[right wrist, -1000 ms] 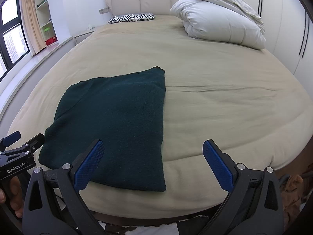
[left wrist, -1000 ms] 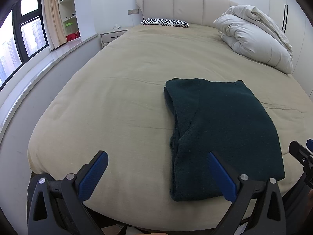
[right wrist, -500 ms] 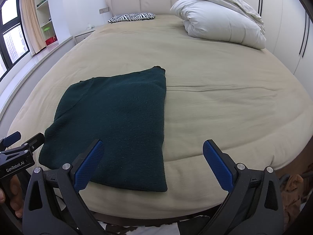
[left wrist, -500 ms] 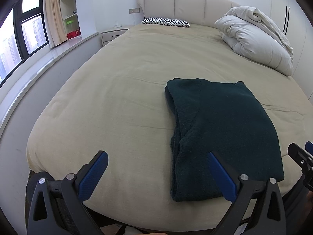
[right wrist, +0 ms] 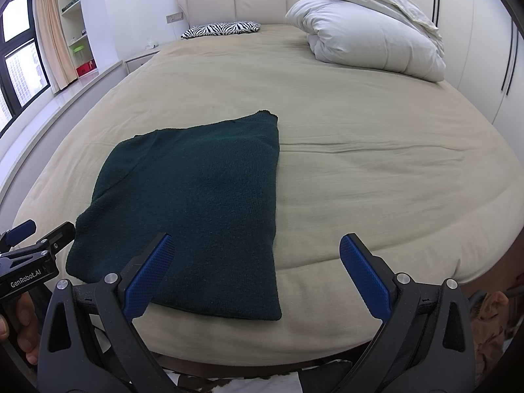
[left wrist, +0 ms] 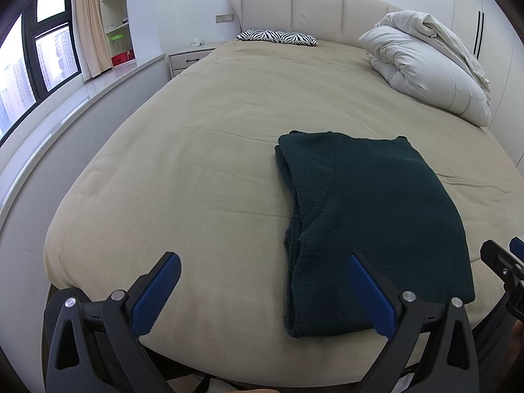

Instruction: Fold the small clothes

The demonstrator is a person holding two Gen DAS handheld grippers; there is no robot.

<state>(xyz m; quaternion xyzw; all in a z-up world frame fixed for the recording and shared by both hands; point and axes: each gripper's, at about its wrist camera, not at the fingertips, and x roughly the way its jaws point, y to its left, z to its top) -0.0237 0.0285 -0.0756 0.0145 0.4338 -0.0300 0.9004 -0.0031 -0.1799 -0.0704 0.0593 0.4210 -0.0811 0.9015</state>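
Across the last second almost nothing changes: the bed (left wrist: 203, 150) fills both views as before, its beige cover smooth apart from a shallow crease running right from the garment, with the rolled white duvet (left wrist: 429, 75) at the far right and the zebra-print pillow (left wrist: 276, 36) against the far headboard. The dark green sweater (left wrist: 370, 226) lies in the same spot, near the front edge of the bed and a little right of centre in the left wrist view, already doubled lengthwise into a flat rectangle; stacked layers show along its left edge, and its near hem sits just short of the mattress edge. Its outline matches the earlier pictures, so no fold is under way. The left hand-held gripper (left wrist: 262, 291) hangs off the near edge with its blue pads wide apart and nothing between them, its right pad over the sweater's near left corner in the picture but apparently not touching. The right hand-held gripper (right wrist: 255, 275) is likewise spread and empty, held back from the near hem. This stillness reads as a pause between folds: the lengthwise fold looks finished, and a crosswise fold, near hem carried to the far edge, is probably what remains.
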